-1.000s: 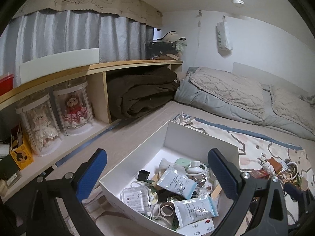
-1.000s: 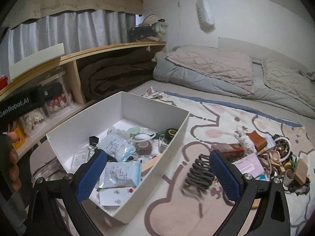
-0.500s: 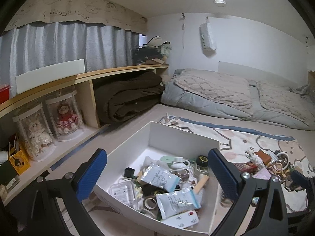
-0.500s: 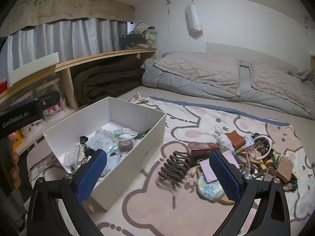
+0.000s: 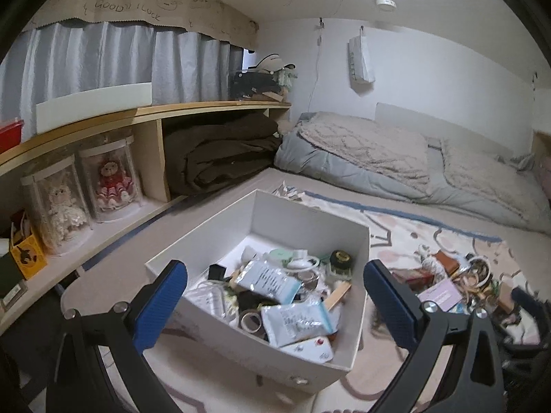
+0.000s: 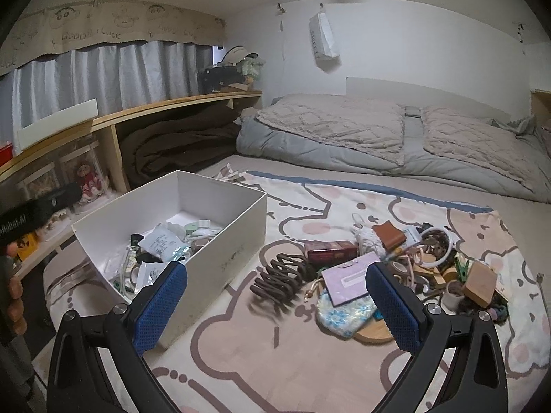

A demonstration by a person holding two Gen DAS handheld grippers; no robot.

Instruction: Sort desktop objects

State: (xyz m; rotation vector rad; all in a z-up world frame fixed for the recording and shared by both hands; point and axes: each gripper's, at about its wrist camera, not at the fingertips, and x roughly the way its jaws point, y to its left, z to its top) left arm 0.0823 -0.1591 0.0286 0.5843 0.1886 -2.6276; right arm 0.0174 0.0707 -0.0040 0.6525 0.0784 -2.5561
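Observation:
A white box (image 5: pixel 311 218) (image 6: pixel 227 251) sits on a patterned blanket and holds several packets, tape rolls and small items. My left gripper (image 5: pixel 275 304) hangs open above the box's near side, holding nothing. To the box's right lies a pile of loose objects: a brown hair claw (image 6: pixel 280 277), a dark red box (image 6: pixel 330 251), a purple card (image 6: pixel 349 277), a floral pouch (image 6: pixel 344 308), a white ring (image 6: pixel 439 246). My right gripper (image 6: pixel 275 309) stands open just in front of the hair claw, empty. The pile also shows at the right of the left wrist view (image 5: pixel 458 280).
A wooden shelf (image 5: pixel 148 113) on the left holds two dolls in clear cases (image 5: pixel 89 186) and a folded brown blanket (image 5: pixel 224 153). Grey bedding (image 6: pixel 396 141) lies at the back. A hand (image 6: pixel 13 289) holding the other gripper shows at the left edge of the right wrist view.
Both grippers have pulled back and swung to the right. The right view now centres on the pile and hair claw instead of the box. Both stay open.

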